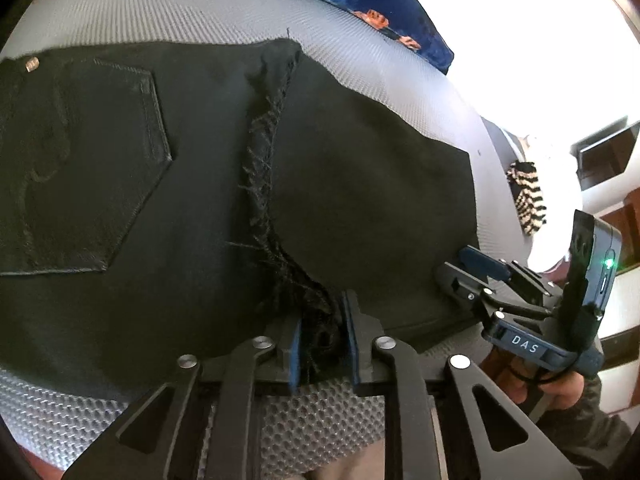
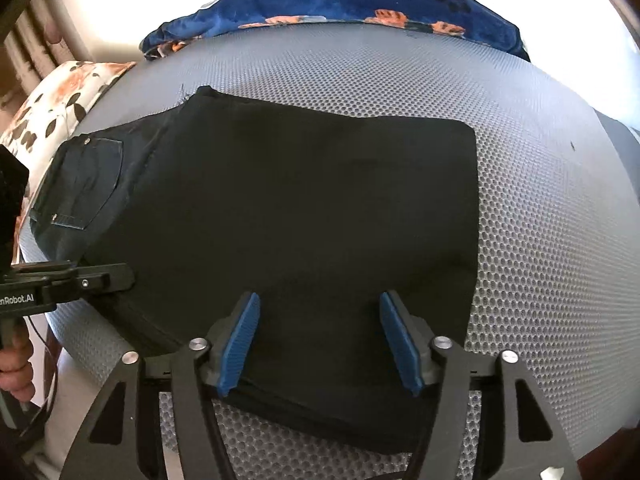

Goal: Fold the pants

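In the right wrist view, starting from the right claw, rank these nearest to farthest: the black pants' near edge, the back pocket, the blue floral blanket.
1. Pants' near edge, lying between the right claw pads.
2. Back pocket, far left.
3. Blue floral blanket, along the top, beyond the grey mat.

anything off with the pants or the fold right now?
Yes: the pants have a frayed raw edge with loose black threads running across the folded stack down to the left gripper, whose pads hold a tuft of it. Otherwise the fold lies flat on the grey mat; right gripper open.
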### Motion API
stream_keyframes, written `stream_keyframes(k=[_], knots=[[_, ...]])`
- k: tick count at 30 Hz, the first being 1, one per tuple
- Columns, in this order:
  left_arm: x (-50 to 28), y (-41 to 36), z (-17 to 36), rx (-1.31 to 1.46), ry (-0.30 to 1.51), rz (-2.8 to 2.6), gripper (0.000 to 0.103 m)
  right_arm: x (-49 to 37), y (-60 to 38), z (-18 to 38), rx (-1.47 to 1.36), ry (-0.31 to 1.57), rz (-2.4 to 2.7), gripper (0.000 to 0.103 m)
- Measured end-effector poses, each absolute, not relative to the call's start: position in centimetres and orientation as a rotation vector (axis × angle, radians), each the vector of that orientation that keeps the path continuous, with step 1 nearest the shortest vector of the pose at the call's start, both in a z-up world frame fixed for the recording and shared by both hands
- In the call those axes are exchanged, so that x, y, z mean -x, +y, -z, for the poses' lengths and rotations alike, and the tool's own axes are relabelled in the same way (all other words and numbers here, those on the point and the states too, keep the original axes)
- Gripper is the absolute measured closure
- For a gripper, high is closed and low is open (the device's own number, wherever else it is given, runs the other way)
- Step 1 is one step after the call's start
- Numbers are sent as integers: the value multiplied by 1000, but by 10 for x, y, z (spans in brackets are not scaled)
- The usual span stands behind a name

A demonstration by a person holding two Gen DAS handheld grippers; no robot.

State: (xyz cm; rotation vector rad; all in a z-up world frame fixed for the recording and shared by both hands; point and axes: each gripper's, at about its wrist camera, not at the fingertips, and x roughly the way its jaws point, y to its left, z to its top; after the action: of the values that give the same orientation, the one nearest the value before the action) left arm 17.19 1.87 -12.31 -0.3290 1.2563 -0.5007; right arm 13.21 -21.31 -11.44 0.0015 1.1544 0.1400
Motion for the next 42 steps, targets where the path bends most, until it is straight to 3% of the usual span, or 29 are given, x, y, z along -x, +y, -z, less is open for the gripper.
stream_keyframes(k=[10, 14, 26, 37, 42], knots=[[-175, 14, 79, 89, 1008, 432, 74, -130, -217, 108, -17, 1136, -162, 43], [-191, -2, 70, 46, 937, 499, 67, -135, -226, 97, -28, 1087, -149, 43], [-260, -51, 108, -42, 1016, 585, 67, -202, -246, 102, 18, 1084, -77, 46], [-270, -32, 109, 87, 1043, 540, 67, -216, -240, 112, 45, 1106, -48, 41], [-236, 22, 86, 206, 1012, 462, 58, -196, -236, 112, 27, 1121, -65, 41]])
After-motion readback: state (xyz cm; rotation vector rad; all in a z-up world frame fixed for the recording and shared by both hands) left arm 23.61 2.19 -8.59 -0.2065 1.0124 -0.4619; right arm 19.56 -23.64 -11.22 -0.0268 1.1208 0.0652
